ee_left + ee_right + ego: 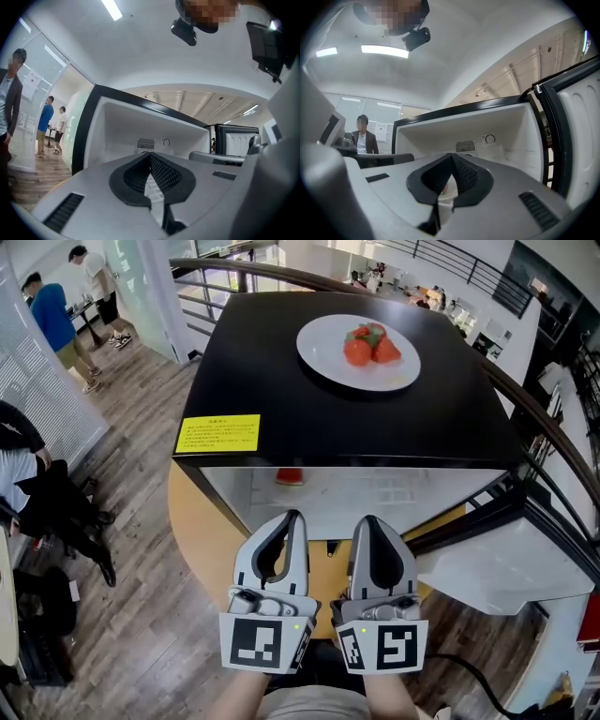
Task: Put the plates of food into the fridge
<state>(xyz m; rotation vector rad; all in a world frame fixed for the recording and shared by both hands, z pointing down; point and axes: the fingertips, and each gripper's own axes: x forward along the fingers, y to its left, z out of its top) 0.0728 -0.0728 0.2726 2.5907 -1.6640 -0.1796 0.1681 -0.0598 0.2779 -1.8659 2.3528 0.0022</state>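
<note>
The room has a wooden floor [141, 549] and a rail behind. A small black fridge [309, 418] sits on a round wooden table [202, 540]. Its door [497, 568] hangs open to the right and is partly cut off.

A white plate [319, 348] of red food [370, 345] is on top of the fridge, near the back. It is not inside. A yellow sticker [217, 432] is on the front left of the top, and its print is too small to read.

Inside the fridge, only a bit of something red [289, 476] shows. The rest is hidden under the top.

The left gripper [293, 517] and right gripper [367, 521] are side by side in front of the opening. Both have their jaws closed together and hold nothing.

People [56, 320] stand far off on the left.
</note>
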